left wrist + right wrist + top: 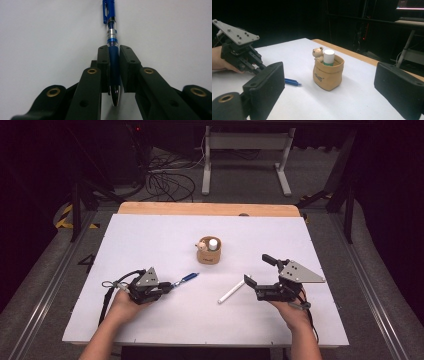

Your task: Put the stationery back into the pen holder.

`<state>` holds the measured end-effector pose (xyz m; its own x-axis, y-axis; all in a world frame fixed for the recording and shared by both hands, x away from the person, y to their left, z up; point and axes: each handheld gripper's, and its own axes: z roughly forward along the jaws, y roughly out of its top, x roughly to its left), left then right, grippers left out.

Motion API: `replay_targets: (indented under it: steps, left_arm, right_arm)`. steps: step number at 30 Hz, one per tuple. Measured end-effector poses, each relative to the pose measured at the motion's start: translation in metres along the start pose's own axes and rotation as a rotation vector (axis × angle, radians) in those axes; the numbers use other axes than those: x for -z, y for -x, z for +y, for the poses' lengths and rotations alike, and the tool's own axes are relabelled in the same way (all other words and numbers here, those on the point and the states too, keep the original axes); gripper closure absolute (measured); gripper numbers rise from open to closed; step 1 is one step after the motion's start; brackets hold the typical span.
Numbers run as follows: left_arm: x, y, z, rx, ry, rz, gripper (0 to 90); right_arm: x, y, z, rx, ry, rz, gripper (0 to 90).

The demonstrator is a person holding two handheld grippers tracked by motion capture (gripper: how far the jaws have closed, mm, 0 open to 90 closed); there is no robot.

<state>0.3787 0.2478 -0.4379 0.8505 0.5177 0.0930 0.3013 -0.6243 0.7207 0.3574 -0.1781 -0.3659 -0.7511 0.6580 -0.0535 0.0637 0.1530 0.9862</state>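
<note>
table (150,235): white top, wood far edge | middle: tan bag (208,254) | near left: blue pen (186,279) | near right: white stick (230,293)

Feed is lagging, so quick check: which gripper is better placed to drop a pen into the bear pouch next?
Left. The left gripper already has the blue pen clamped between its fingers. The right gripper is open, and the white pen beside it lies ungrasped. The pouch seems about equally far from both.
</note>
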Motion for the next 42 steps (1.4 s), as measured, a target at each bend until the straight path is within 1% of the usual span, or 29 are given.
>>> replay_targets:
  steps: [1,3,6,8,9,10,13,16,21,23,24,30,34,36,40,42]
  left_arm:
    - [0.000,0.000,0.000,-0.002,0.000,0.001,79.5]
    - [0.000,0.002,0.001,-0.005,0.007,-0.012,79.5]
    - [0.000,0.005,0.003,-0.006,0.017,-0.023,79.5]
    - [0.000,0.006,0.004,0.010,0.028,-0.031,79.5]
    - [0.002,0.006,0.004,0.007,0.029,-0.031,79.5]
    - [0.003,0.007,0.005,0.014,0.042,-0.033,79.6]
    - [0.007,0.008,0.008,0.022,0.067,-0.033,79.6]
    - [0.009,0.011,0.011,0.028,0.073,-0.035,79.6]
    - [0.014,0.018,0.020,0.043,0.094,-0.056,79.6]
    - [0.017,0.021,0.024,0.043,0.102,-0.060,79.7]
    - [0.018,0.023,0.027,0.046,0.106,-0.069,79.6]
    - [0.024,0.030,0.043,0.047,0.116,-0.077,79.6]
    - [0.028,0.034,0.057,0.045,0.114,-0.086,79.7]
    - [0.030,0.036,0.065,0.047,0.115,-0.100,79.6]
    - [0.029,0.040,0.081,0.035,0.106,-0.115,79.7]
    - [0.029,0.042,0.088,0.040,0.105,-0.126,79.7]
  right_arm:
    - [0.000,0.000,0.000,0.002,-0.004,-0.005,10.5]
    - [0.001,0.000,0.000,0.009,-0.007,-0.013,10.6]
    - [0.001,0.000,0.001,0.011,-0.003,-0.013,10.9]
    - [0.001,-0.001,0.001,0.020,-0.004,-0.018,11.2]
    - [0.001,-0.001,0.001,0.024,-0.003,-0.018,11.3]
    - [0.001,-0.002,0.001,0.026,-0.005,-0.021,11.5]
    - [0.001,-0.003,0.001,0.041,-0.010,-0.023,11.9]
    - [-0.001,-0.004,0.001,0.061,-0.022,-0.025,12.5]
    - [-0.006,-0.009,0.000,0.099,-0.046,-0.018,13.8]
    - [-0.008,-0.012,-0.001,0.111,-0.056,-0.014,14.6]
    - [-0.009,-0.013,-0.001,0.121,-0.062,-0.015,15.1]
    - [-0.014,-0.019,-0.001,0.156,-0.078,0.007,17.9]
    - [-0.014,-0.021,0.000,0.174,-0.068,0.008,19.3]
    - [-0.014,-0.022,0.000,0.176,-0.065,0.009,19.4]
    - [-0.015,-0.023,-0.001,0.196,-0.074,0.005,21.2]
    - [-0.015,-0.024,-0.001,0.210,-0.075,0.005,22.2]
